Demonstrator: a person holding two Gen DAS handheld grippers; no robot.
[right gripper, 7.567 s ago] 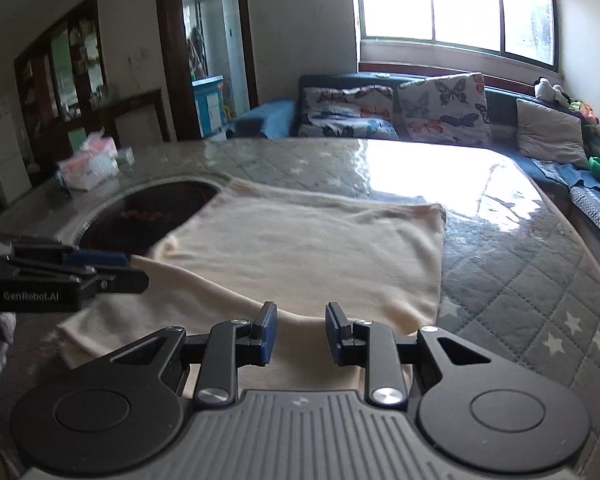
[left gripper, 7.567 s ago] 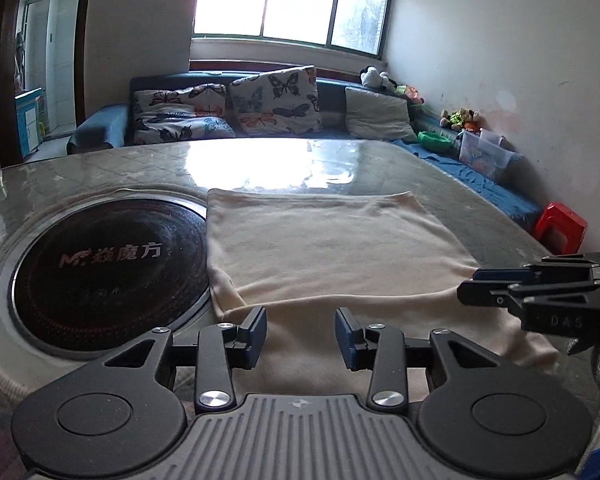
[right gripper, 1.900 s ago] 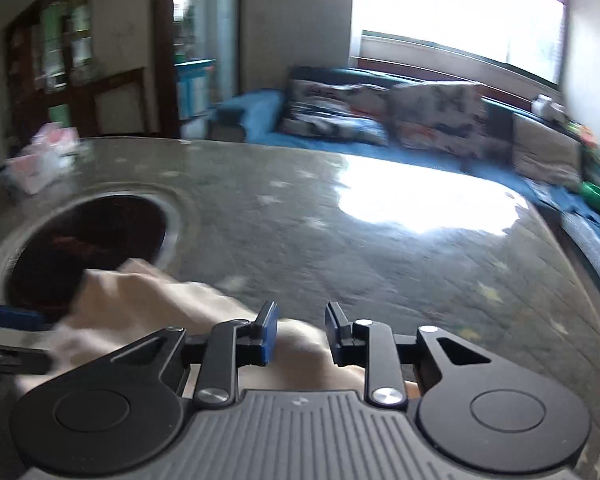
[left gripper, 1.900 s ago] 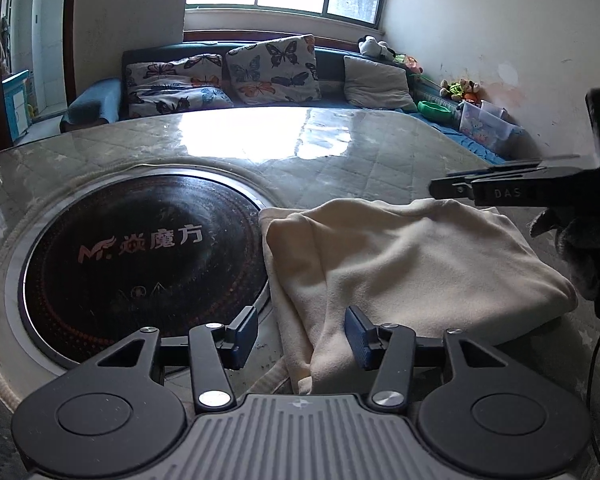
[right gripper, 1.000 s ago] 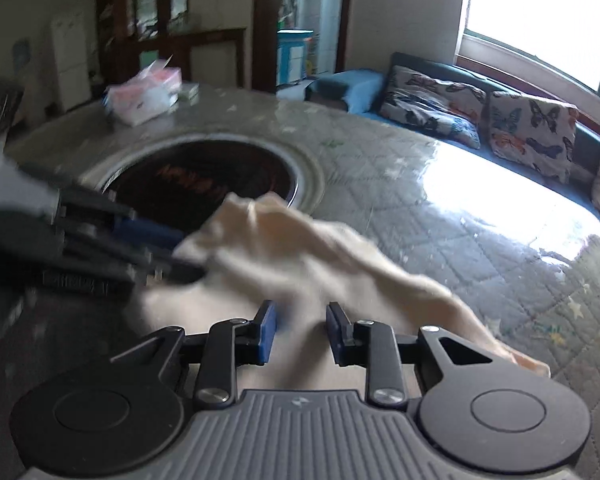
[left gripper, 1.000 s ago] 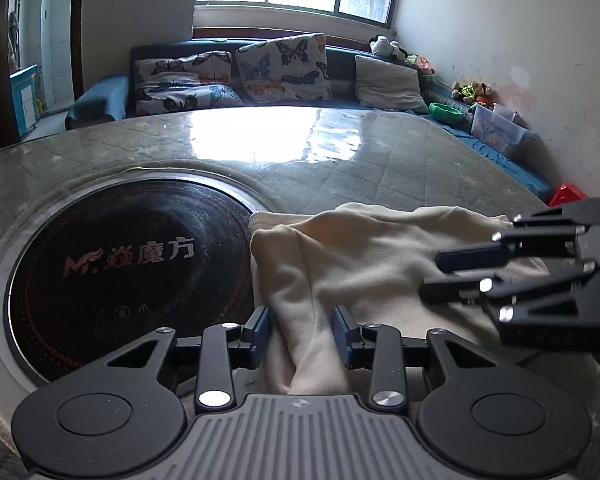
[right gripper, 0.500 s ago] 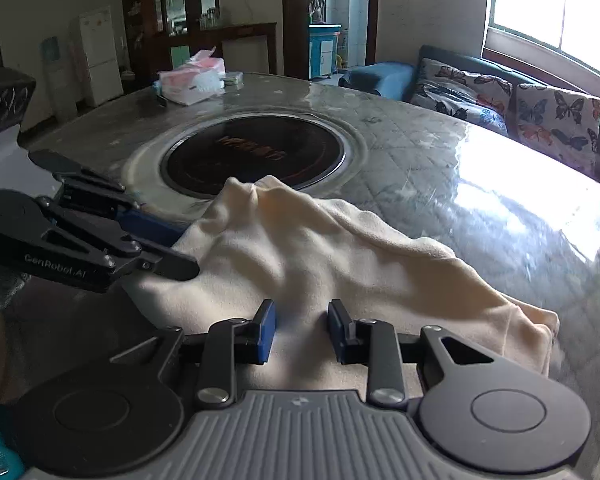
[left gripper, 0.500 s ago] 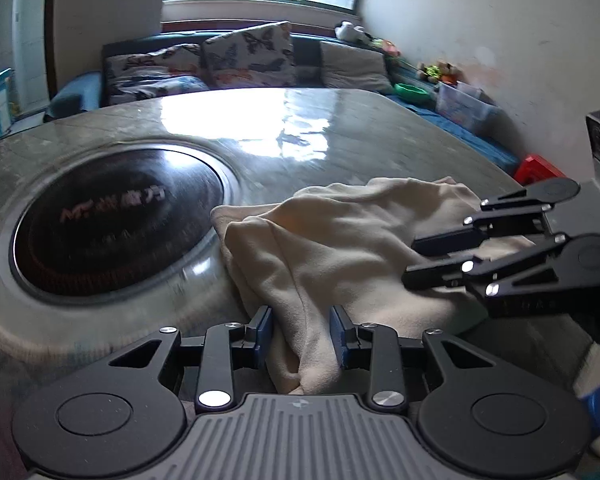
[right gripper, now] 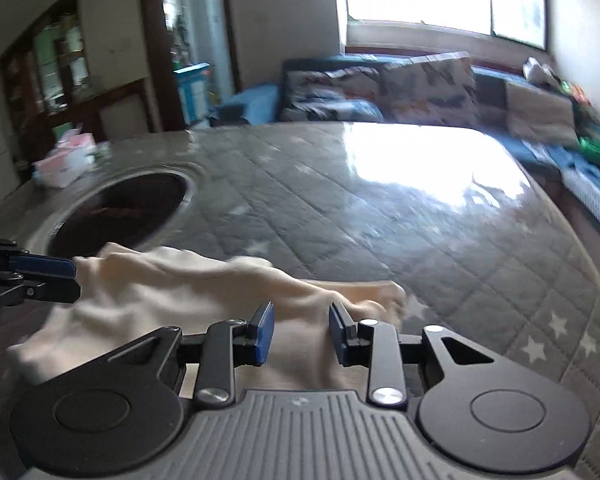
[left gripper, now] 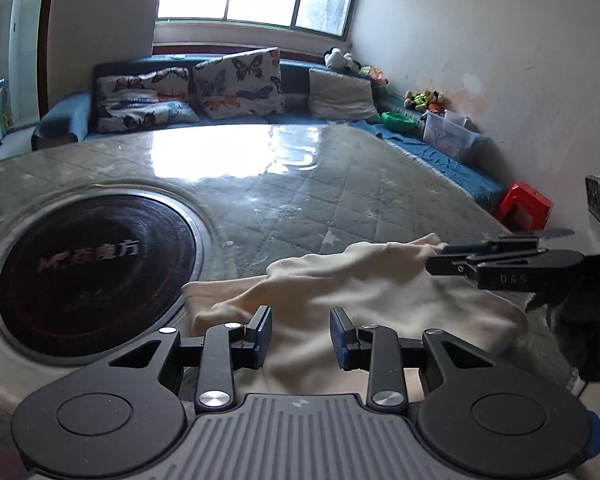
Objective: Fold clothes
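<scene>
Left of the left fingers [left gripper: 299, 334]: a dark hob [left gripper: 94, 276] sunk into the desk [left gripper: 340, 184]. Between those fingers, partly open: a bunched fold of the cream cloth [left gripper: 352, 292], seemingly pinched, though pad contact hard to confirm. Right of them: the right fingers [left gripper: 440, 258], gripping the cloth's far corner. In the right view, same narrow gap at the right fingers [right gripper: 301, 333], with cloth bunched between and draped leftward to the left fingers' tips. Right of that: bare quilted desk.
</scene>
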